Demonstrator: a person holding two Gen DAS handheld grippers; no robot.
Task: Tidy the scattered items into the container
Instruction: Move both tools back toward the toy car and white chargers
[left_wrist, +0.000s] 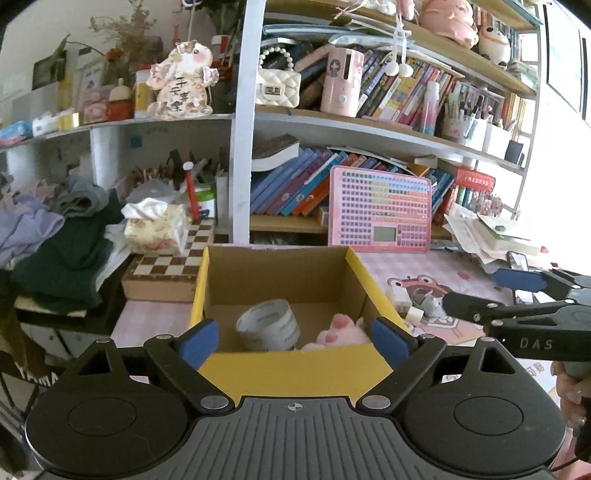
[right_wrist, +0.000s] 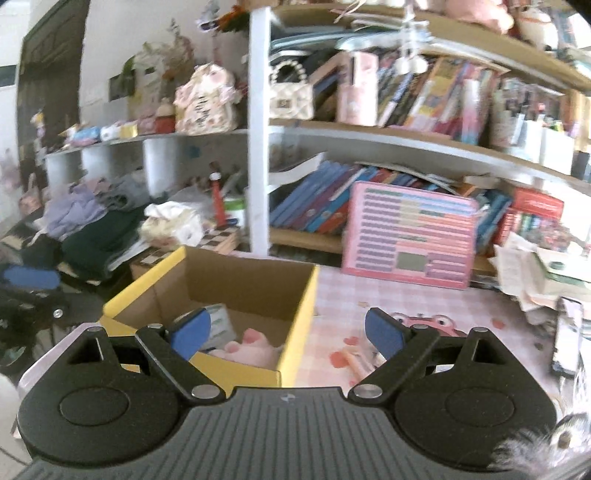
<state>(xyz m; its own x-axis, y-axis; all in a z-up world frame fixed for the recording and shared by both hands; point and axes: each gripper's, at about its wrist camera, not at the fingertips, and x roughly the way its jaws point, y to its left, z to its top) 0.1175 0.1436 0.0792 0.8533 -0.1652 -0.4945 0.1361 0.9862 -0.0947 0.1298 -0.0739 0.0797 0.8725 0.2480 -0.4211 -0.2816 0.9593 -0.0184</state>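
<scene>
Right now we hold the left gripper (left_wrist: 295, 341) just above the near wall of the cardboard box (left_wrist: 295, 363), its blue pads spread wide with nothing between them. We hold the right gripper (right_wrist: 288, 334) over the box's right-hand wall (right_wrist: 301, 325), its jaws likewise wide apart and empty; seen from the left wrist, it reaches in from the right (left_wrist: 480, 295) over the table (left_wrist: 424, 266).

Our box has yellow outer faces and plain brown inside, and it stands on the pink patterned cover toward the left edge of the table, with its far wall close to the bookshelf (left_wrist: 369, 125). Inside it we see a roll of tape (left_wrist: 269, 325) standing on the floor near the middle, and a pink plush paw (left_wrist: 338, 332) lying beside it in the near right corner. In the right wrist view both show again, the tape (right_wrist: 218, 321) partly hidden behind our left pad and the paw (right_wrist: 251, 345) against the near wall.

Outside the box, just beyond its right wall, a few small items (left_wrist: 417, 306) lie on the table; they are too small for us to tell apart. A pink toy tablet (left_wrist: 380, 210) leans against the books at the back edge. A checkered board (left_wrist: 173, 258) sits by the box's far left corner.
</scene>
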